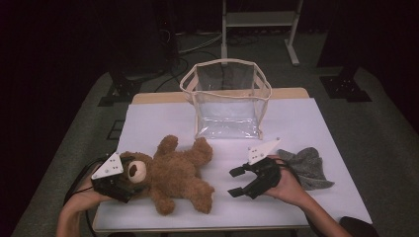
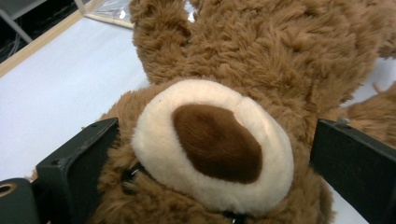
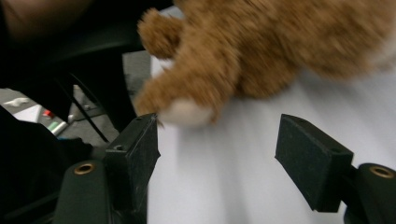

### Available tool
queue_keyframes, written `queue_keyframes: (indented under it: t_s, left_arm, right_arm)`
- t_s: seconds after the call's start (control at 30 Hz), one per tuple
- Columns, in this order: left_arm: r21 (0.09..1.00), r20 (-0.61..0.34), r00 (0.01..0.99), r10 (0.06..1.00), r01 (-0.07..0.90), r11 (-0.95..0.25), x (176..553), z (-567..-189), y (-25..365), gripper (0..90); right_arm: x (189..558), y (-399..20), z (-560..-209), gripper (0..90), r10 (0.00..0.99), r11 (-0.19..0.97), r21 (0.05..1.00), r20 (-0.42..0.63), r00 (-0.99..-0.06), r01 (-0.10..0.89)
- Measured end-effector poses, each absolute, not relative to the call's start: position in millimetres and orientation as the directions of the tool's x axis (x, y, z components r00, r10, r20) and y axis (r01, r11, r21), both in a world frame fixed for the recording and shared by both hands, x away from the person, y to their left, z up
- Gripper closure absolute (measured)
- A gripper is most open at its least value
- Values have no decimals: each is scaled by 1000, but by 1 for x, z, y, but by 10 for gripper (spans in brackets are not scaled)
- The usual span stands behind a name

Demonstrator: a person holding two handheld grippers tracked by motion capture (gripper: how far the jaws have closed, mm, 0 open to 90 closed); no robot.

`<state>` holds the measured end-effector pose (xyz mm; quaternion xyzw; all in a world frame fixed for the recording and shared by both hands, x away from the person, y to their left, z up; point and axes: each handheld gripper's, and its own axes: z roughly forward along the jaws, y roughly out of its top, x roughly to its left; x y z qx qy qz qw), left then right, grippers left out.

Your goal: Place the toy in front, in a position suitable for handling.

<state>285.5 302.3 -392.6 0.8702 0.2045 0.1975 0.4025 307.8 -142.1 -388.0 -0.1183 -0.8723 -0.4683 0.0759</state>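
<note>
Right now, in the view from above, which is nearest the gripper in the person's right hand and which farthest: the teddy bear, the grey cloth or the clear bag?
Measured from the right gripper:
1. Teddy bear, lying just to its left on the table; the open fingers point at it.
2. Grey cloth, just to its right, behind the hand; too close to the bear's distance to rank surely.
3. Clear bag, upright at the table's far edge, plainly farthest.

— Any writing, labels, brand marks or numbers to read anywhere?
— None legible in any view.
</note>
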Motion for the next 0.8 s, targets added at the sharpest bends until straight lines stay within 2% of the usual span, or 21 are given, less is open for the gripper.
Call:
queue_keyframes:
  t_s: [0.13, 0.27, 0.43, 0.57, 0.63, 0.7, 0.73, 0.8]
  left_arm:
    - [781, 180, 831, 526, 205, -590, 288, -394, 301, 27]
    - [786, 192, 818, 542, 203, -585, 289, -393, 304, 159]
    - [788, 206, 811, 547, 195, -585, 286, -393, 306, 243]
    - [785, 219, 806, 550, 189, -590, 286, -393, 306, 270]
    - [789, 225, 804, 550, 181, -587, 285, -394, 306, 274]
    - [785, 241, 806, 541, 166, -596, 284, -393, 306, 280]
    - [785, 241, 806, 541, 166, -596, 284, -393, 306, 284]
    - [784, 251, 805, 537, 156, -601, 282, -393, 305, 288]
  right_arm:
    - [310, -115, -383, 285, 82, 542, 801, 252, -964, 255]
    - [314, -92, -387, 280, 68, 560, 788, 263, -962, 255]
    - [322, -69, -399, 281, 66, 585, 759, 307, -949, 286]
    - [322, -50, -410, 300, 84, 636, 713, 317, -945, 296]
    - [320, -41, -415, 344, 91, 661, 691, 313, -945, 292]
    - [319, -36, -419, 433, 93, 673, 677, 322, -942, 298]
    - [319, -36, -419, 433, 93, 673, 677, 322, -942, 298]
    - [319, -37, -420, 550, 104, 674, 672, 323, -941, 306]
